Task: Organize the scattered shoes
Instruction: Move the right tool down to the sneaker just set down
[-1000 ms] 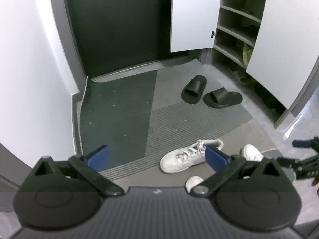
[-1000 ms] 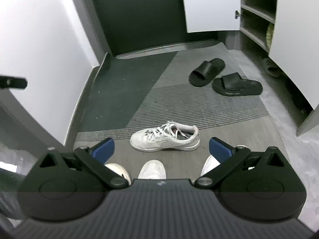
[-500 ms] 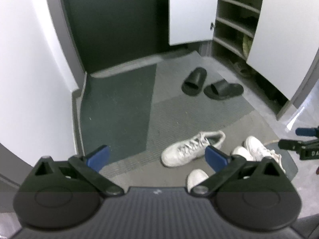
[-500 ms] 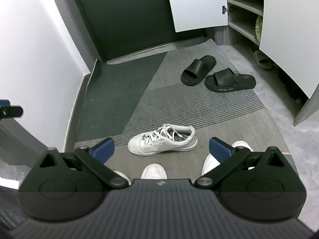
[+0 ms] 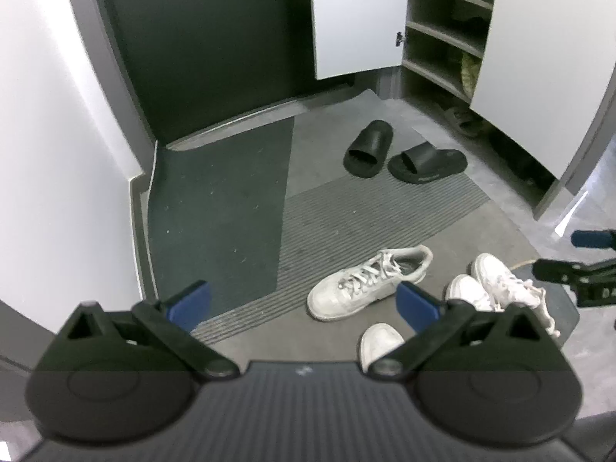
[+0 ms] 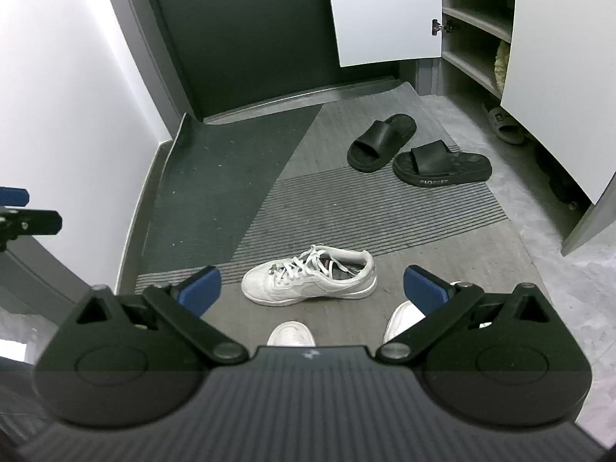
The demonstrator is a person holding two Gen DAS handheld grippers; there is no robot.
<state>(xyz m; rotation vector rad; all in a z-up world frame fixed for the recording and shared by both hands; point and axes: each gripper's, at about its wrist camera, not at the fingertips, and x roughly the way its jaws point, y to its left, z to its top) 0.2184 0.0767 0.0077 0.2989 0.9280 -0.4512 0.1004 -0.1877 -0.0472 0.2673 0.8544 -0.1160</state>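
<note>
Both views rose; white laced sneaker [image 6: 310, 279] upright, w/ grey insole.

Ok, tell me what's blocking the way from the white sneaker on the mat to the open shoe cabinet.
The white sneaker lies on the striped mat. Between it and the open shoe cabinet sit the two black slides, roughly on the direct line. Otherwise the floor looks bare. Both cabinet doors stand open.

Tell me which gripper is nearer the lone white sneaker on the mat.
Right, narrowly. The right gripper hangs open just short of the white sneaker; the left gripper, also open, sits back and to its left.
</note>
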